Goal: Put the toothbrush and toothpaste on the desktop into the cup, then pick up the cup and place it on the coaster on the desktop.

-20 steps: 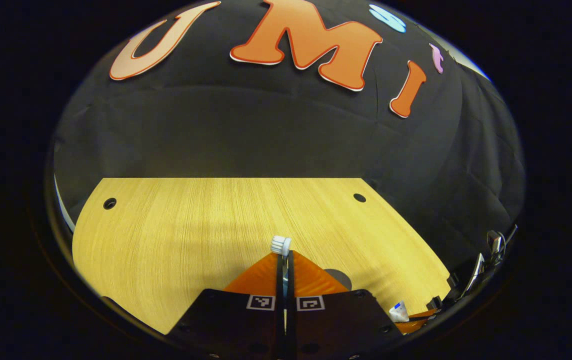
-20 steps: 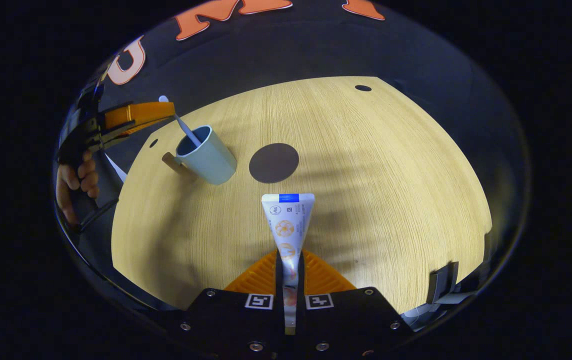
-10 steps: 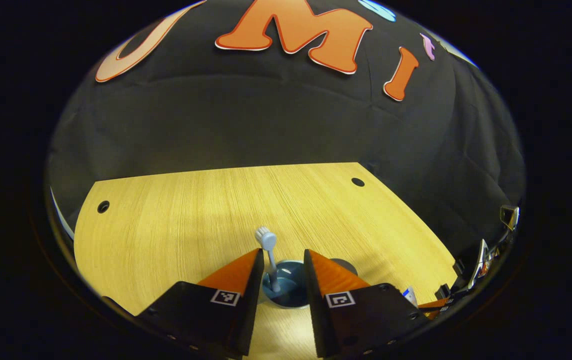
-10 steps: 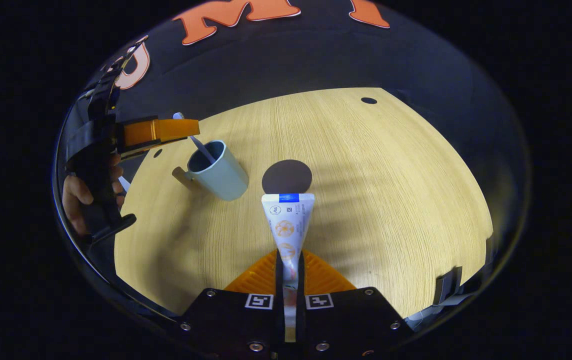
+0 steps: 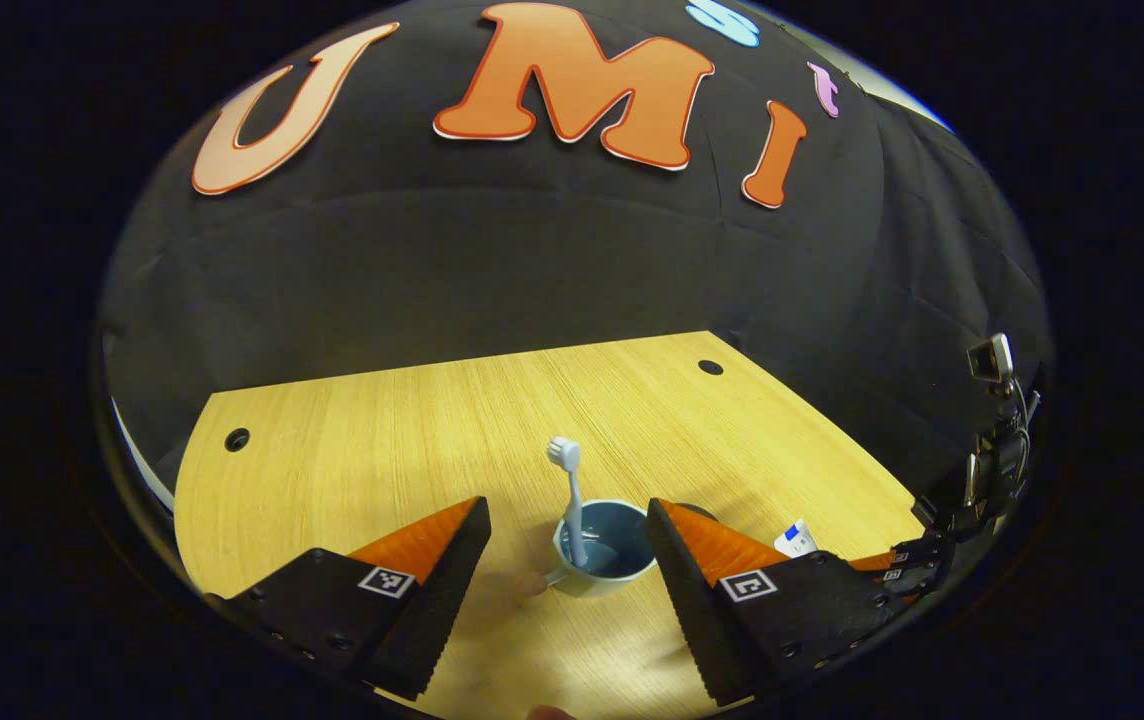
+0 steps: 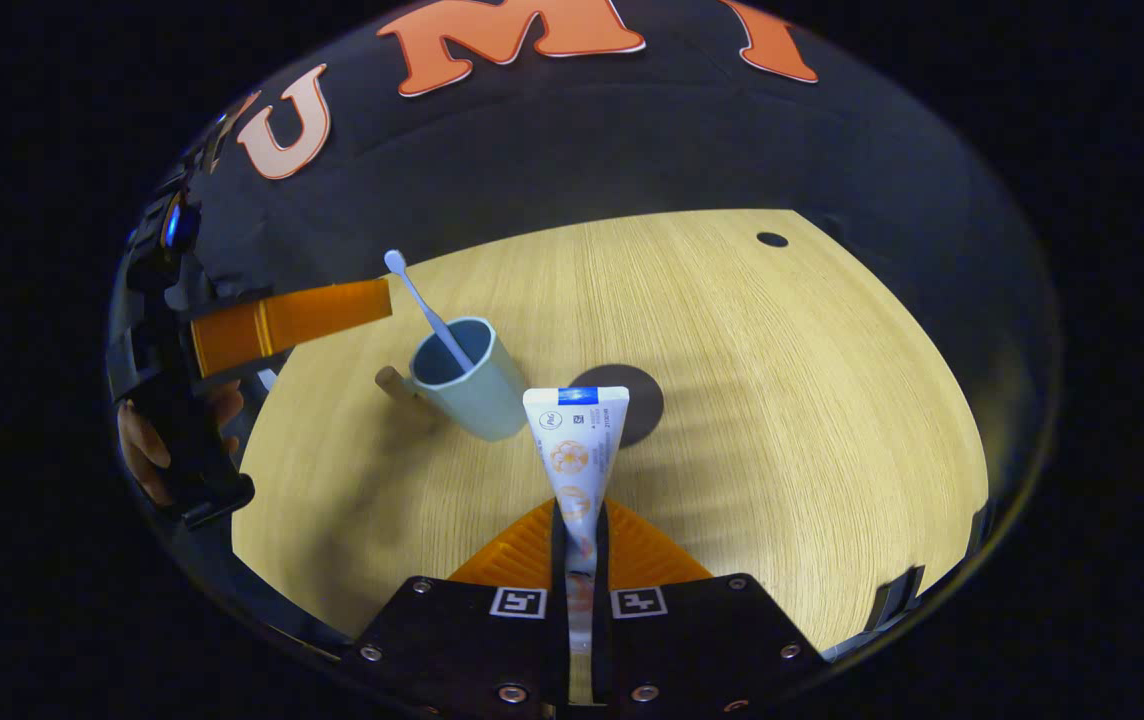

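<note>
In the right gripper view, the right gripper is closed on the toothpaste, both fingers pressing the lower part of the tube, which points straight ahead with its flat crimped end farthest from the gripper. Just beyond and slightly left of the tube's far end stands the cup, upright on the wooden counter, with a small handle on its left side. The toothbrush leans inside the cup, its head up and tilted to the left. Just right of the cup, partly behind the tube's end, lies the round dark coaster, flat on the counter. Farther left, a hand holds the other gripper.

In the left gripper view, the left gripper is open, its fingers spread wide and holding nothing. Between them, just ahead, stands the cup with the toothbrush upright in it, bristles at the top. To the right, past the right finger, the end of the toothpaste peeks out. Beyond the cup the counter stretches to the black cloth wall.
</note>
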`<action>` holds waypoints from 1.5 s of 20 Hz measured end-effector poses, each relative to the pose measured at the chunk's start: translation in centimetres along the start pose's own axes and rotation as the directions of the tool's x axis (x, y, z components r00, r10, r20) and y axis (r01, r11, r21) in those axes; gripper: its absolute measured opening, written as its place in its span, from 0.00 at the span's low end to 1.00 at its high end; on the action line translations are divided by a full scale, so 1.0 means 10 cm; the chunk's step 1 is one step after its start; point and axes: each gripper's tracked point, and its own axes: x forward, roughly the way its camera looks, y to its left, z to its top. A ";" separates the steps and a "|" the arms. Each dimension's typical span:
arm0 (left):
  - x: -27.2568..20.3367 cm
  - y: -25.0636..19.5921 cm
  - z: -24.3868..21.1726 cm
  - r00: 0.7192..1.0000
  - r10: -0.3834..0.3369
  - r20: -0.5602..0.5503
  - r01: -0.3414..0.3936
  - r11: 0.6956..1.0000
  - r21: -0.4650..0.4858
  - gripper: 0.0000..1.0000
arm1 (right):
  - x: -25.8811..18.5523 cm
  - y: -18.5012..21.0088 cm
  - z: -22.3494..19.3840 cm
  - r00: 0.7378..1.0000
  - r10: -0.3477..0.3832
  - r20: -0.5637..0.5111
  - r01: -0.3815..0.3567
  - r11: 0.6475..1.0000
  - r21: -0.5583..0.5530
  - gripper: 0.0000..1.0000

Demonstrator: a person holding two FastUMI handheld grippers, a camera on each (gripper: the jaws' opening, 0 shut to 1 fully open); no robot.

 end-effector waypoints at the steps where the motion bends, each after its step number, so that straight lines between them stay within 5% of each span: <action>1: -0.08 0.03 -0.02 1.000 0.013 0.003 -0.013 1.000 -0.004 0.94 | 0.00 0.00 0.08 1.000 0.002 0.016 -0.001 1.000 -0.009 0.09; 12: -0.66 0.32 -0.13 0.990 0.133 0.038 -0.129 0.987 -0.099 0.98 | 0.24 0.42 0.92 0.964 0.105 0.243 -0.084 0.992 -0.094 0.09; 24: -0.94 0.46 -0.59 0.972 0.233 -0.016 -0.233 0.970 -0.069 0.98 | 0.40 0.92 1.60 0.833 0.247 0.495 -0.192 0.968 -0.160 0.09; 30: -0.88 0.45 -0.73 0.974 0.218 -0.057 -0.223 0.972 -0.079 0.98 | 0.61 1.01 1.74 0.801 0.255 0.542 -0.217 0.967 -0.134 0.09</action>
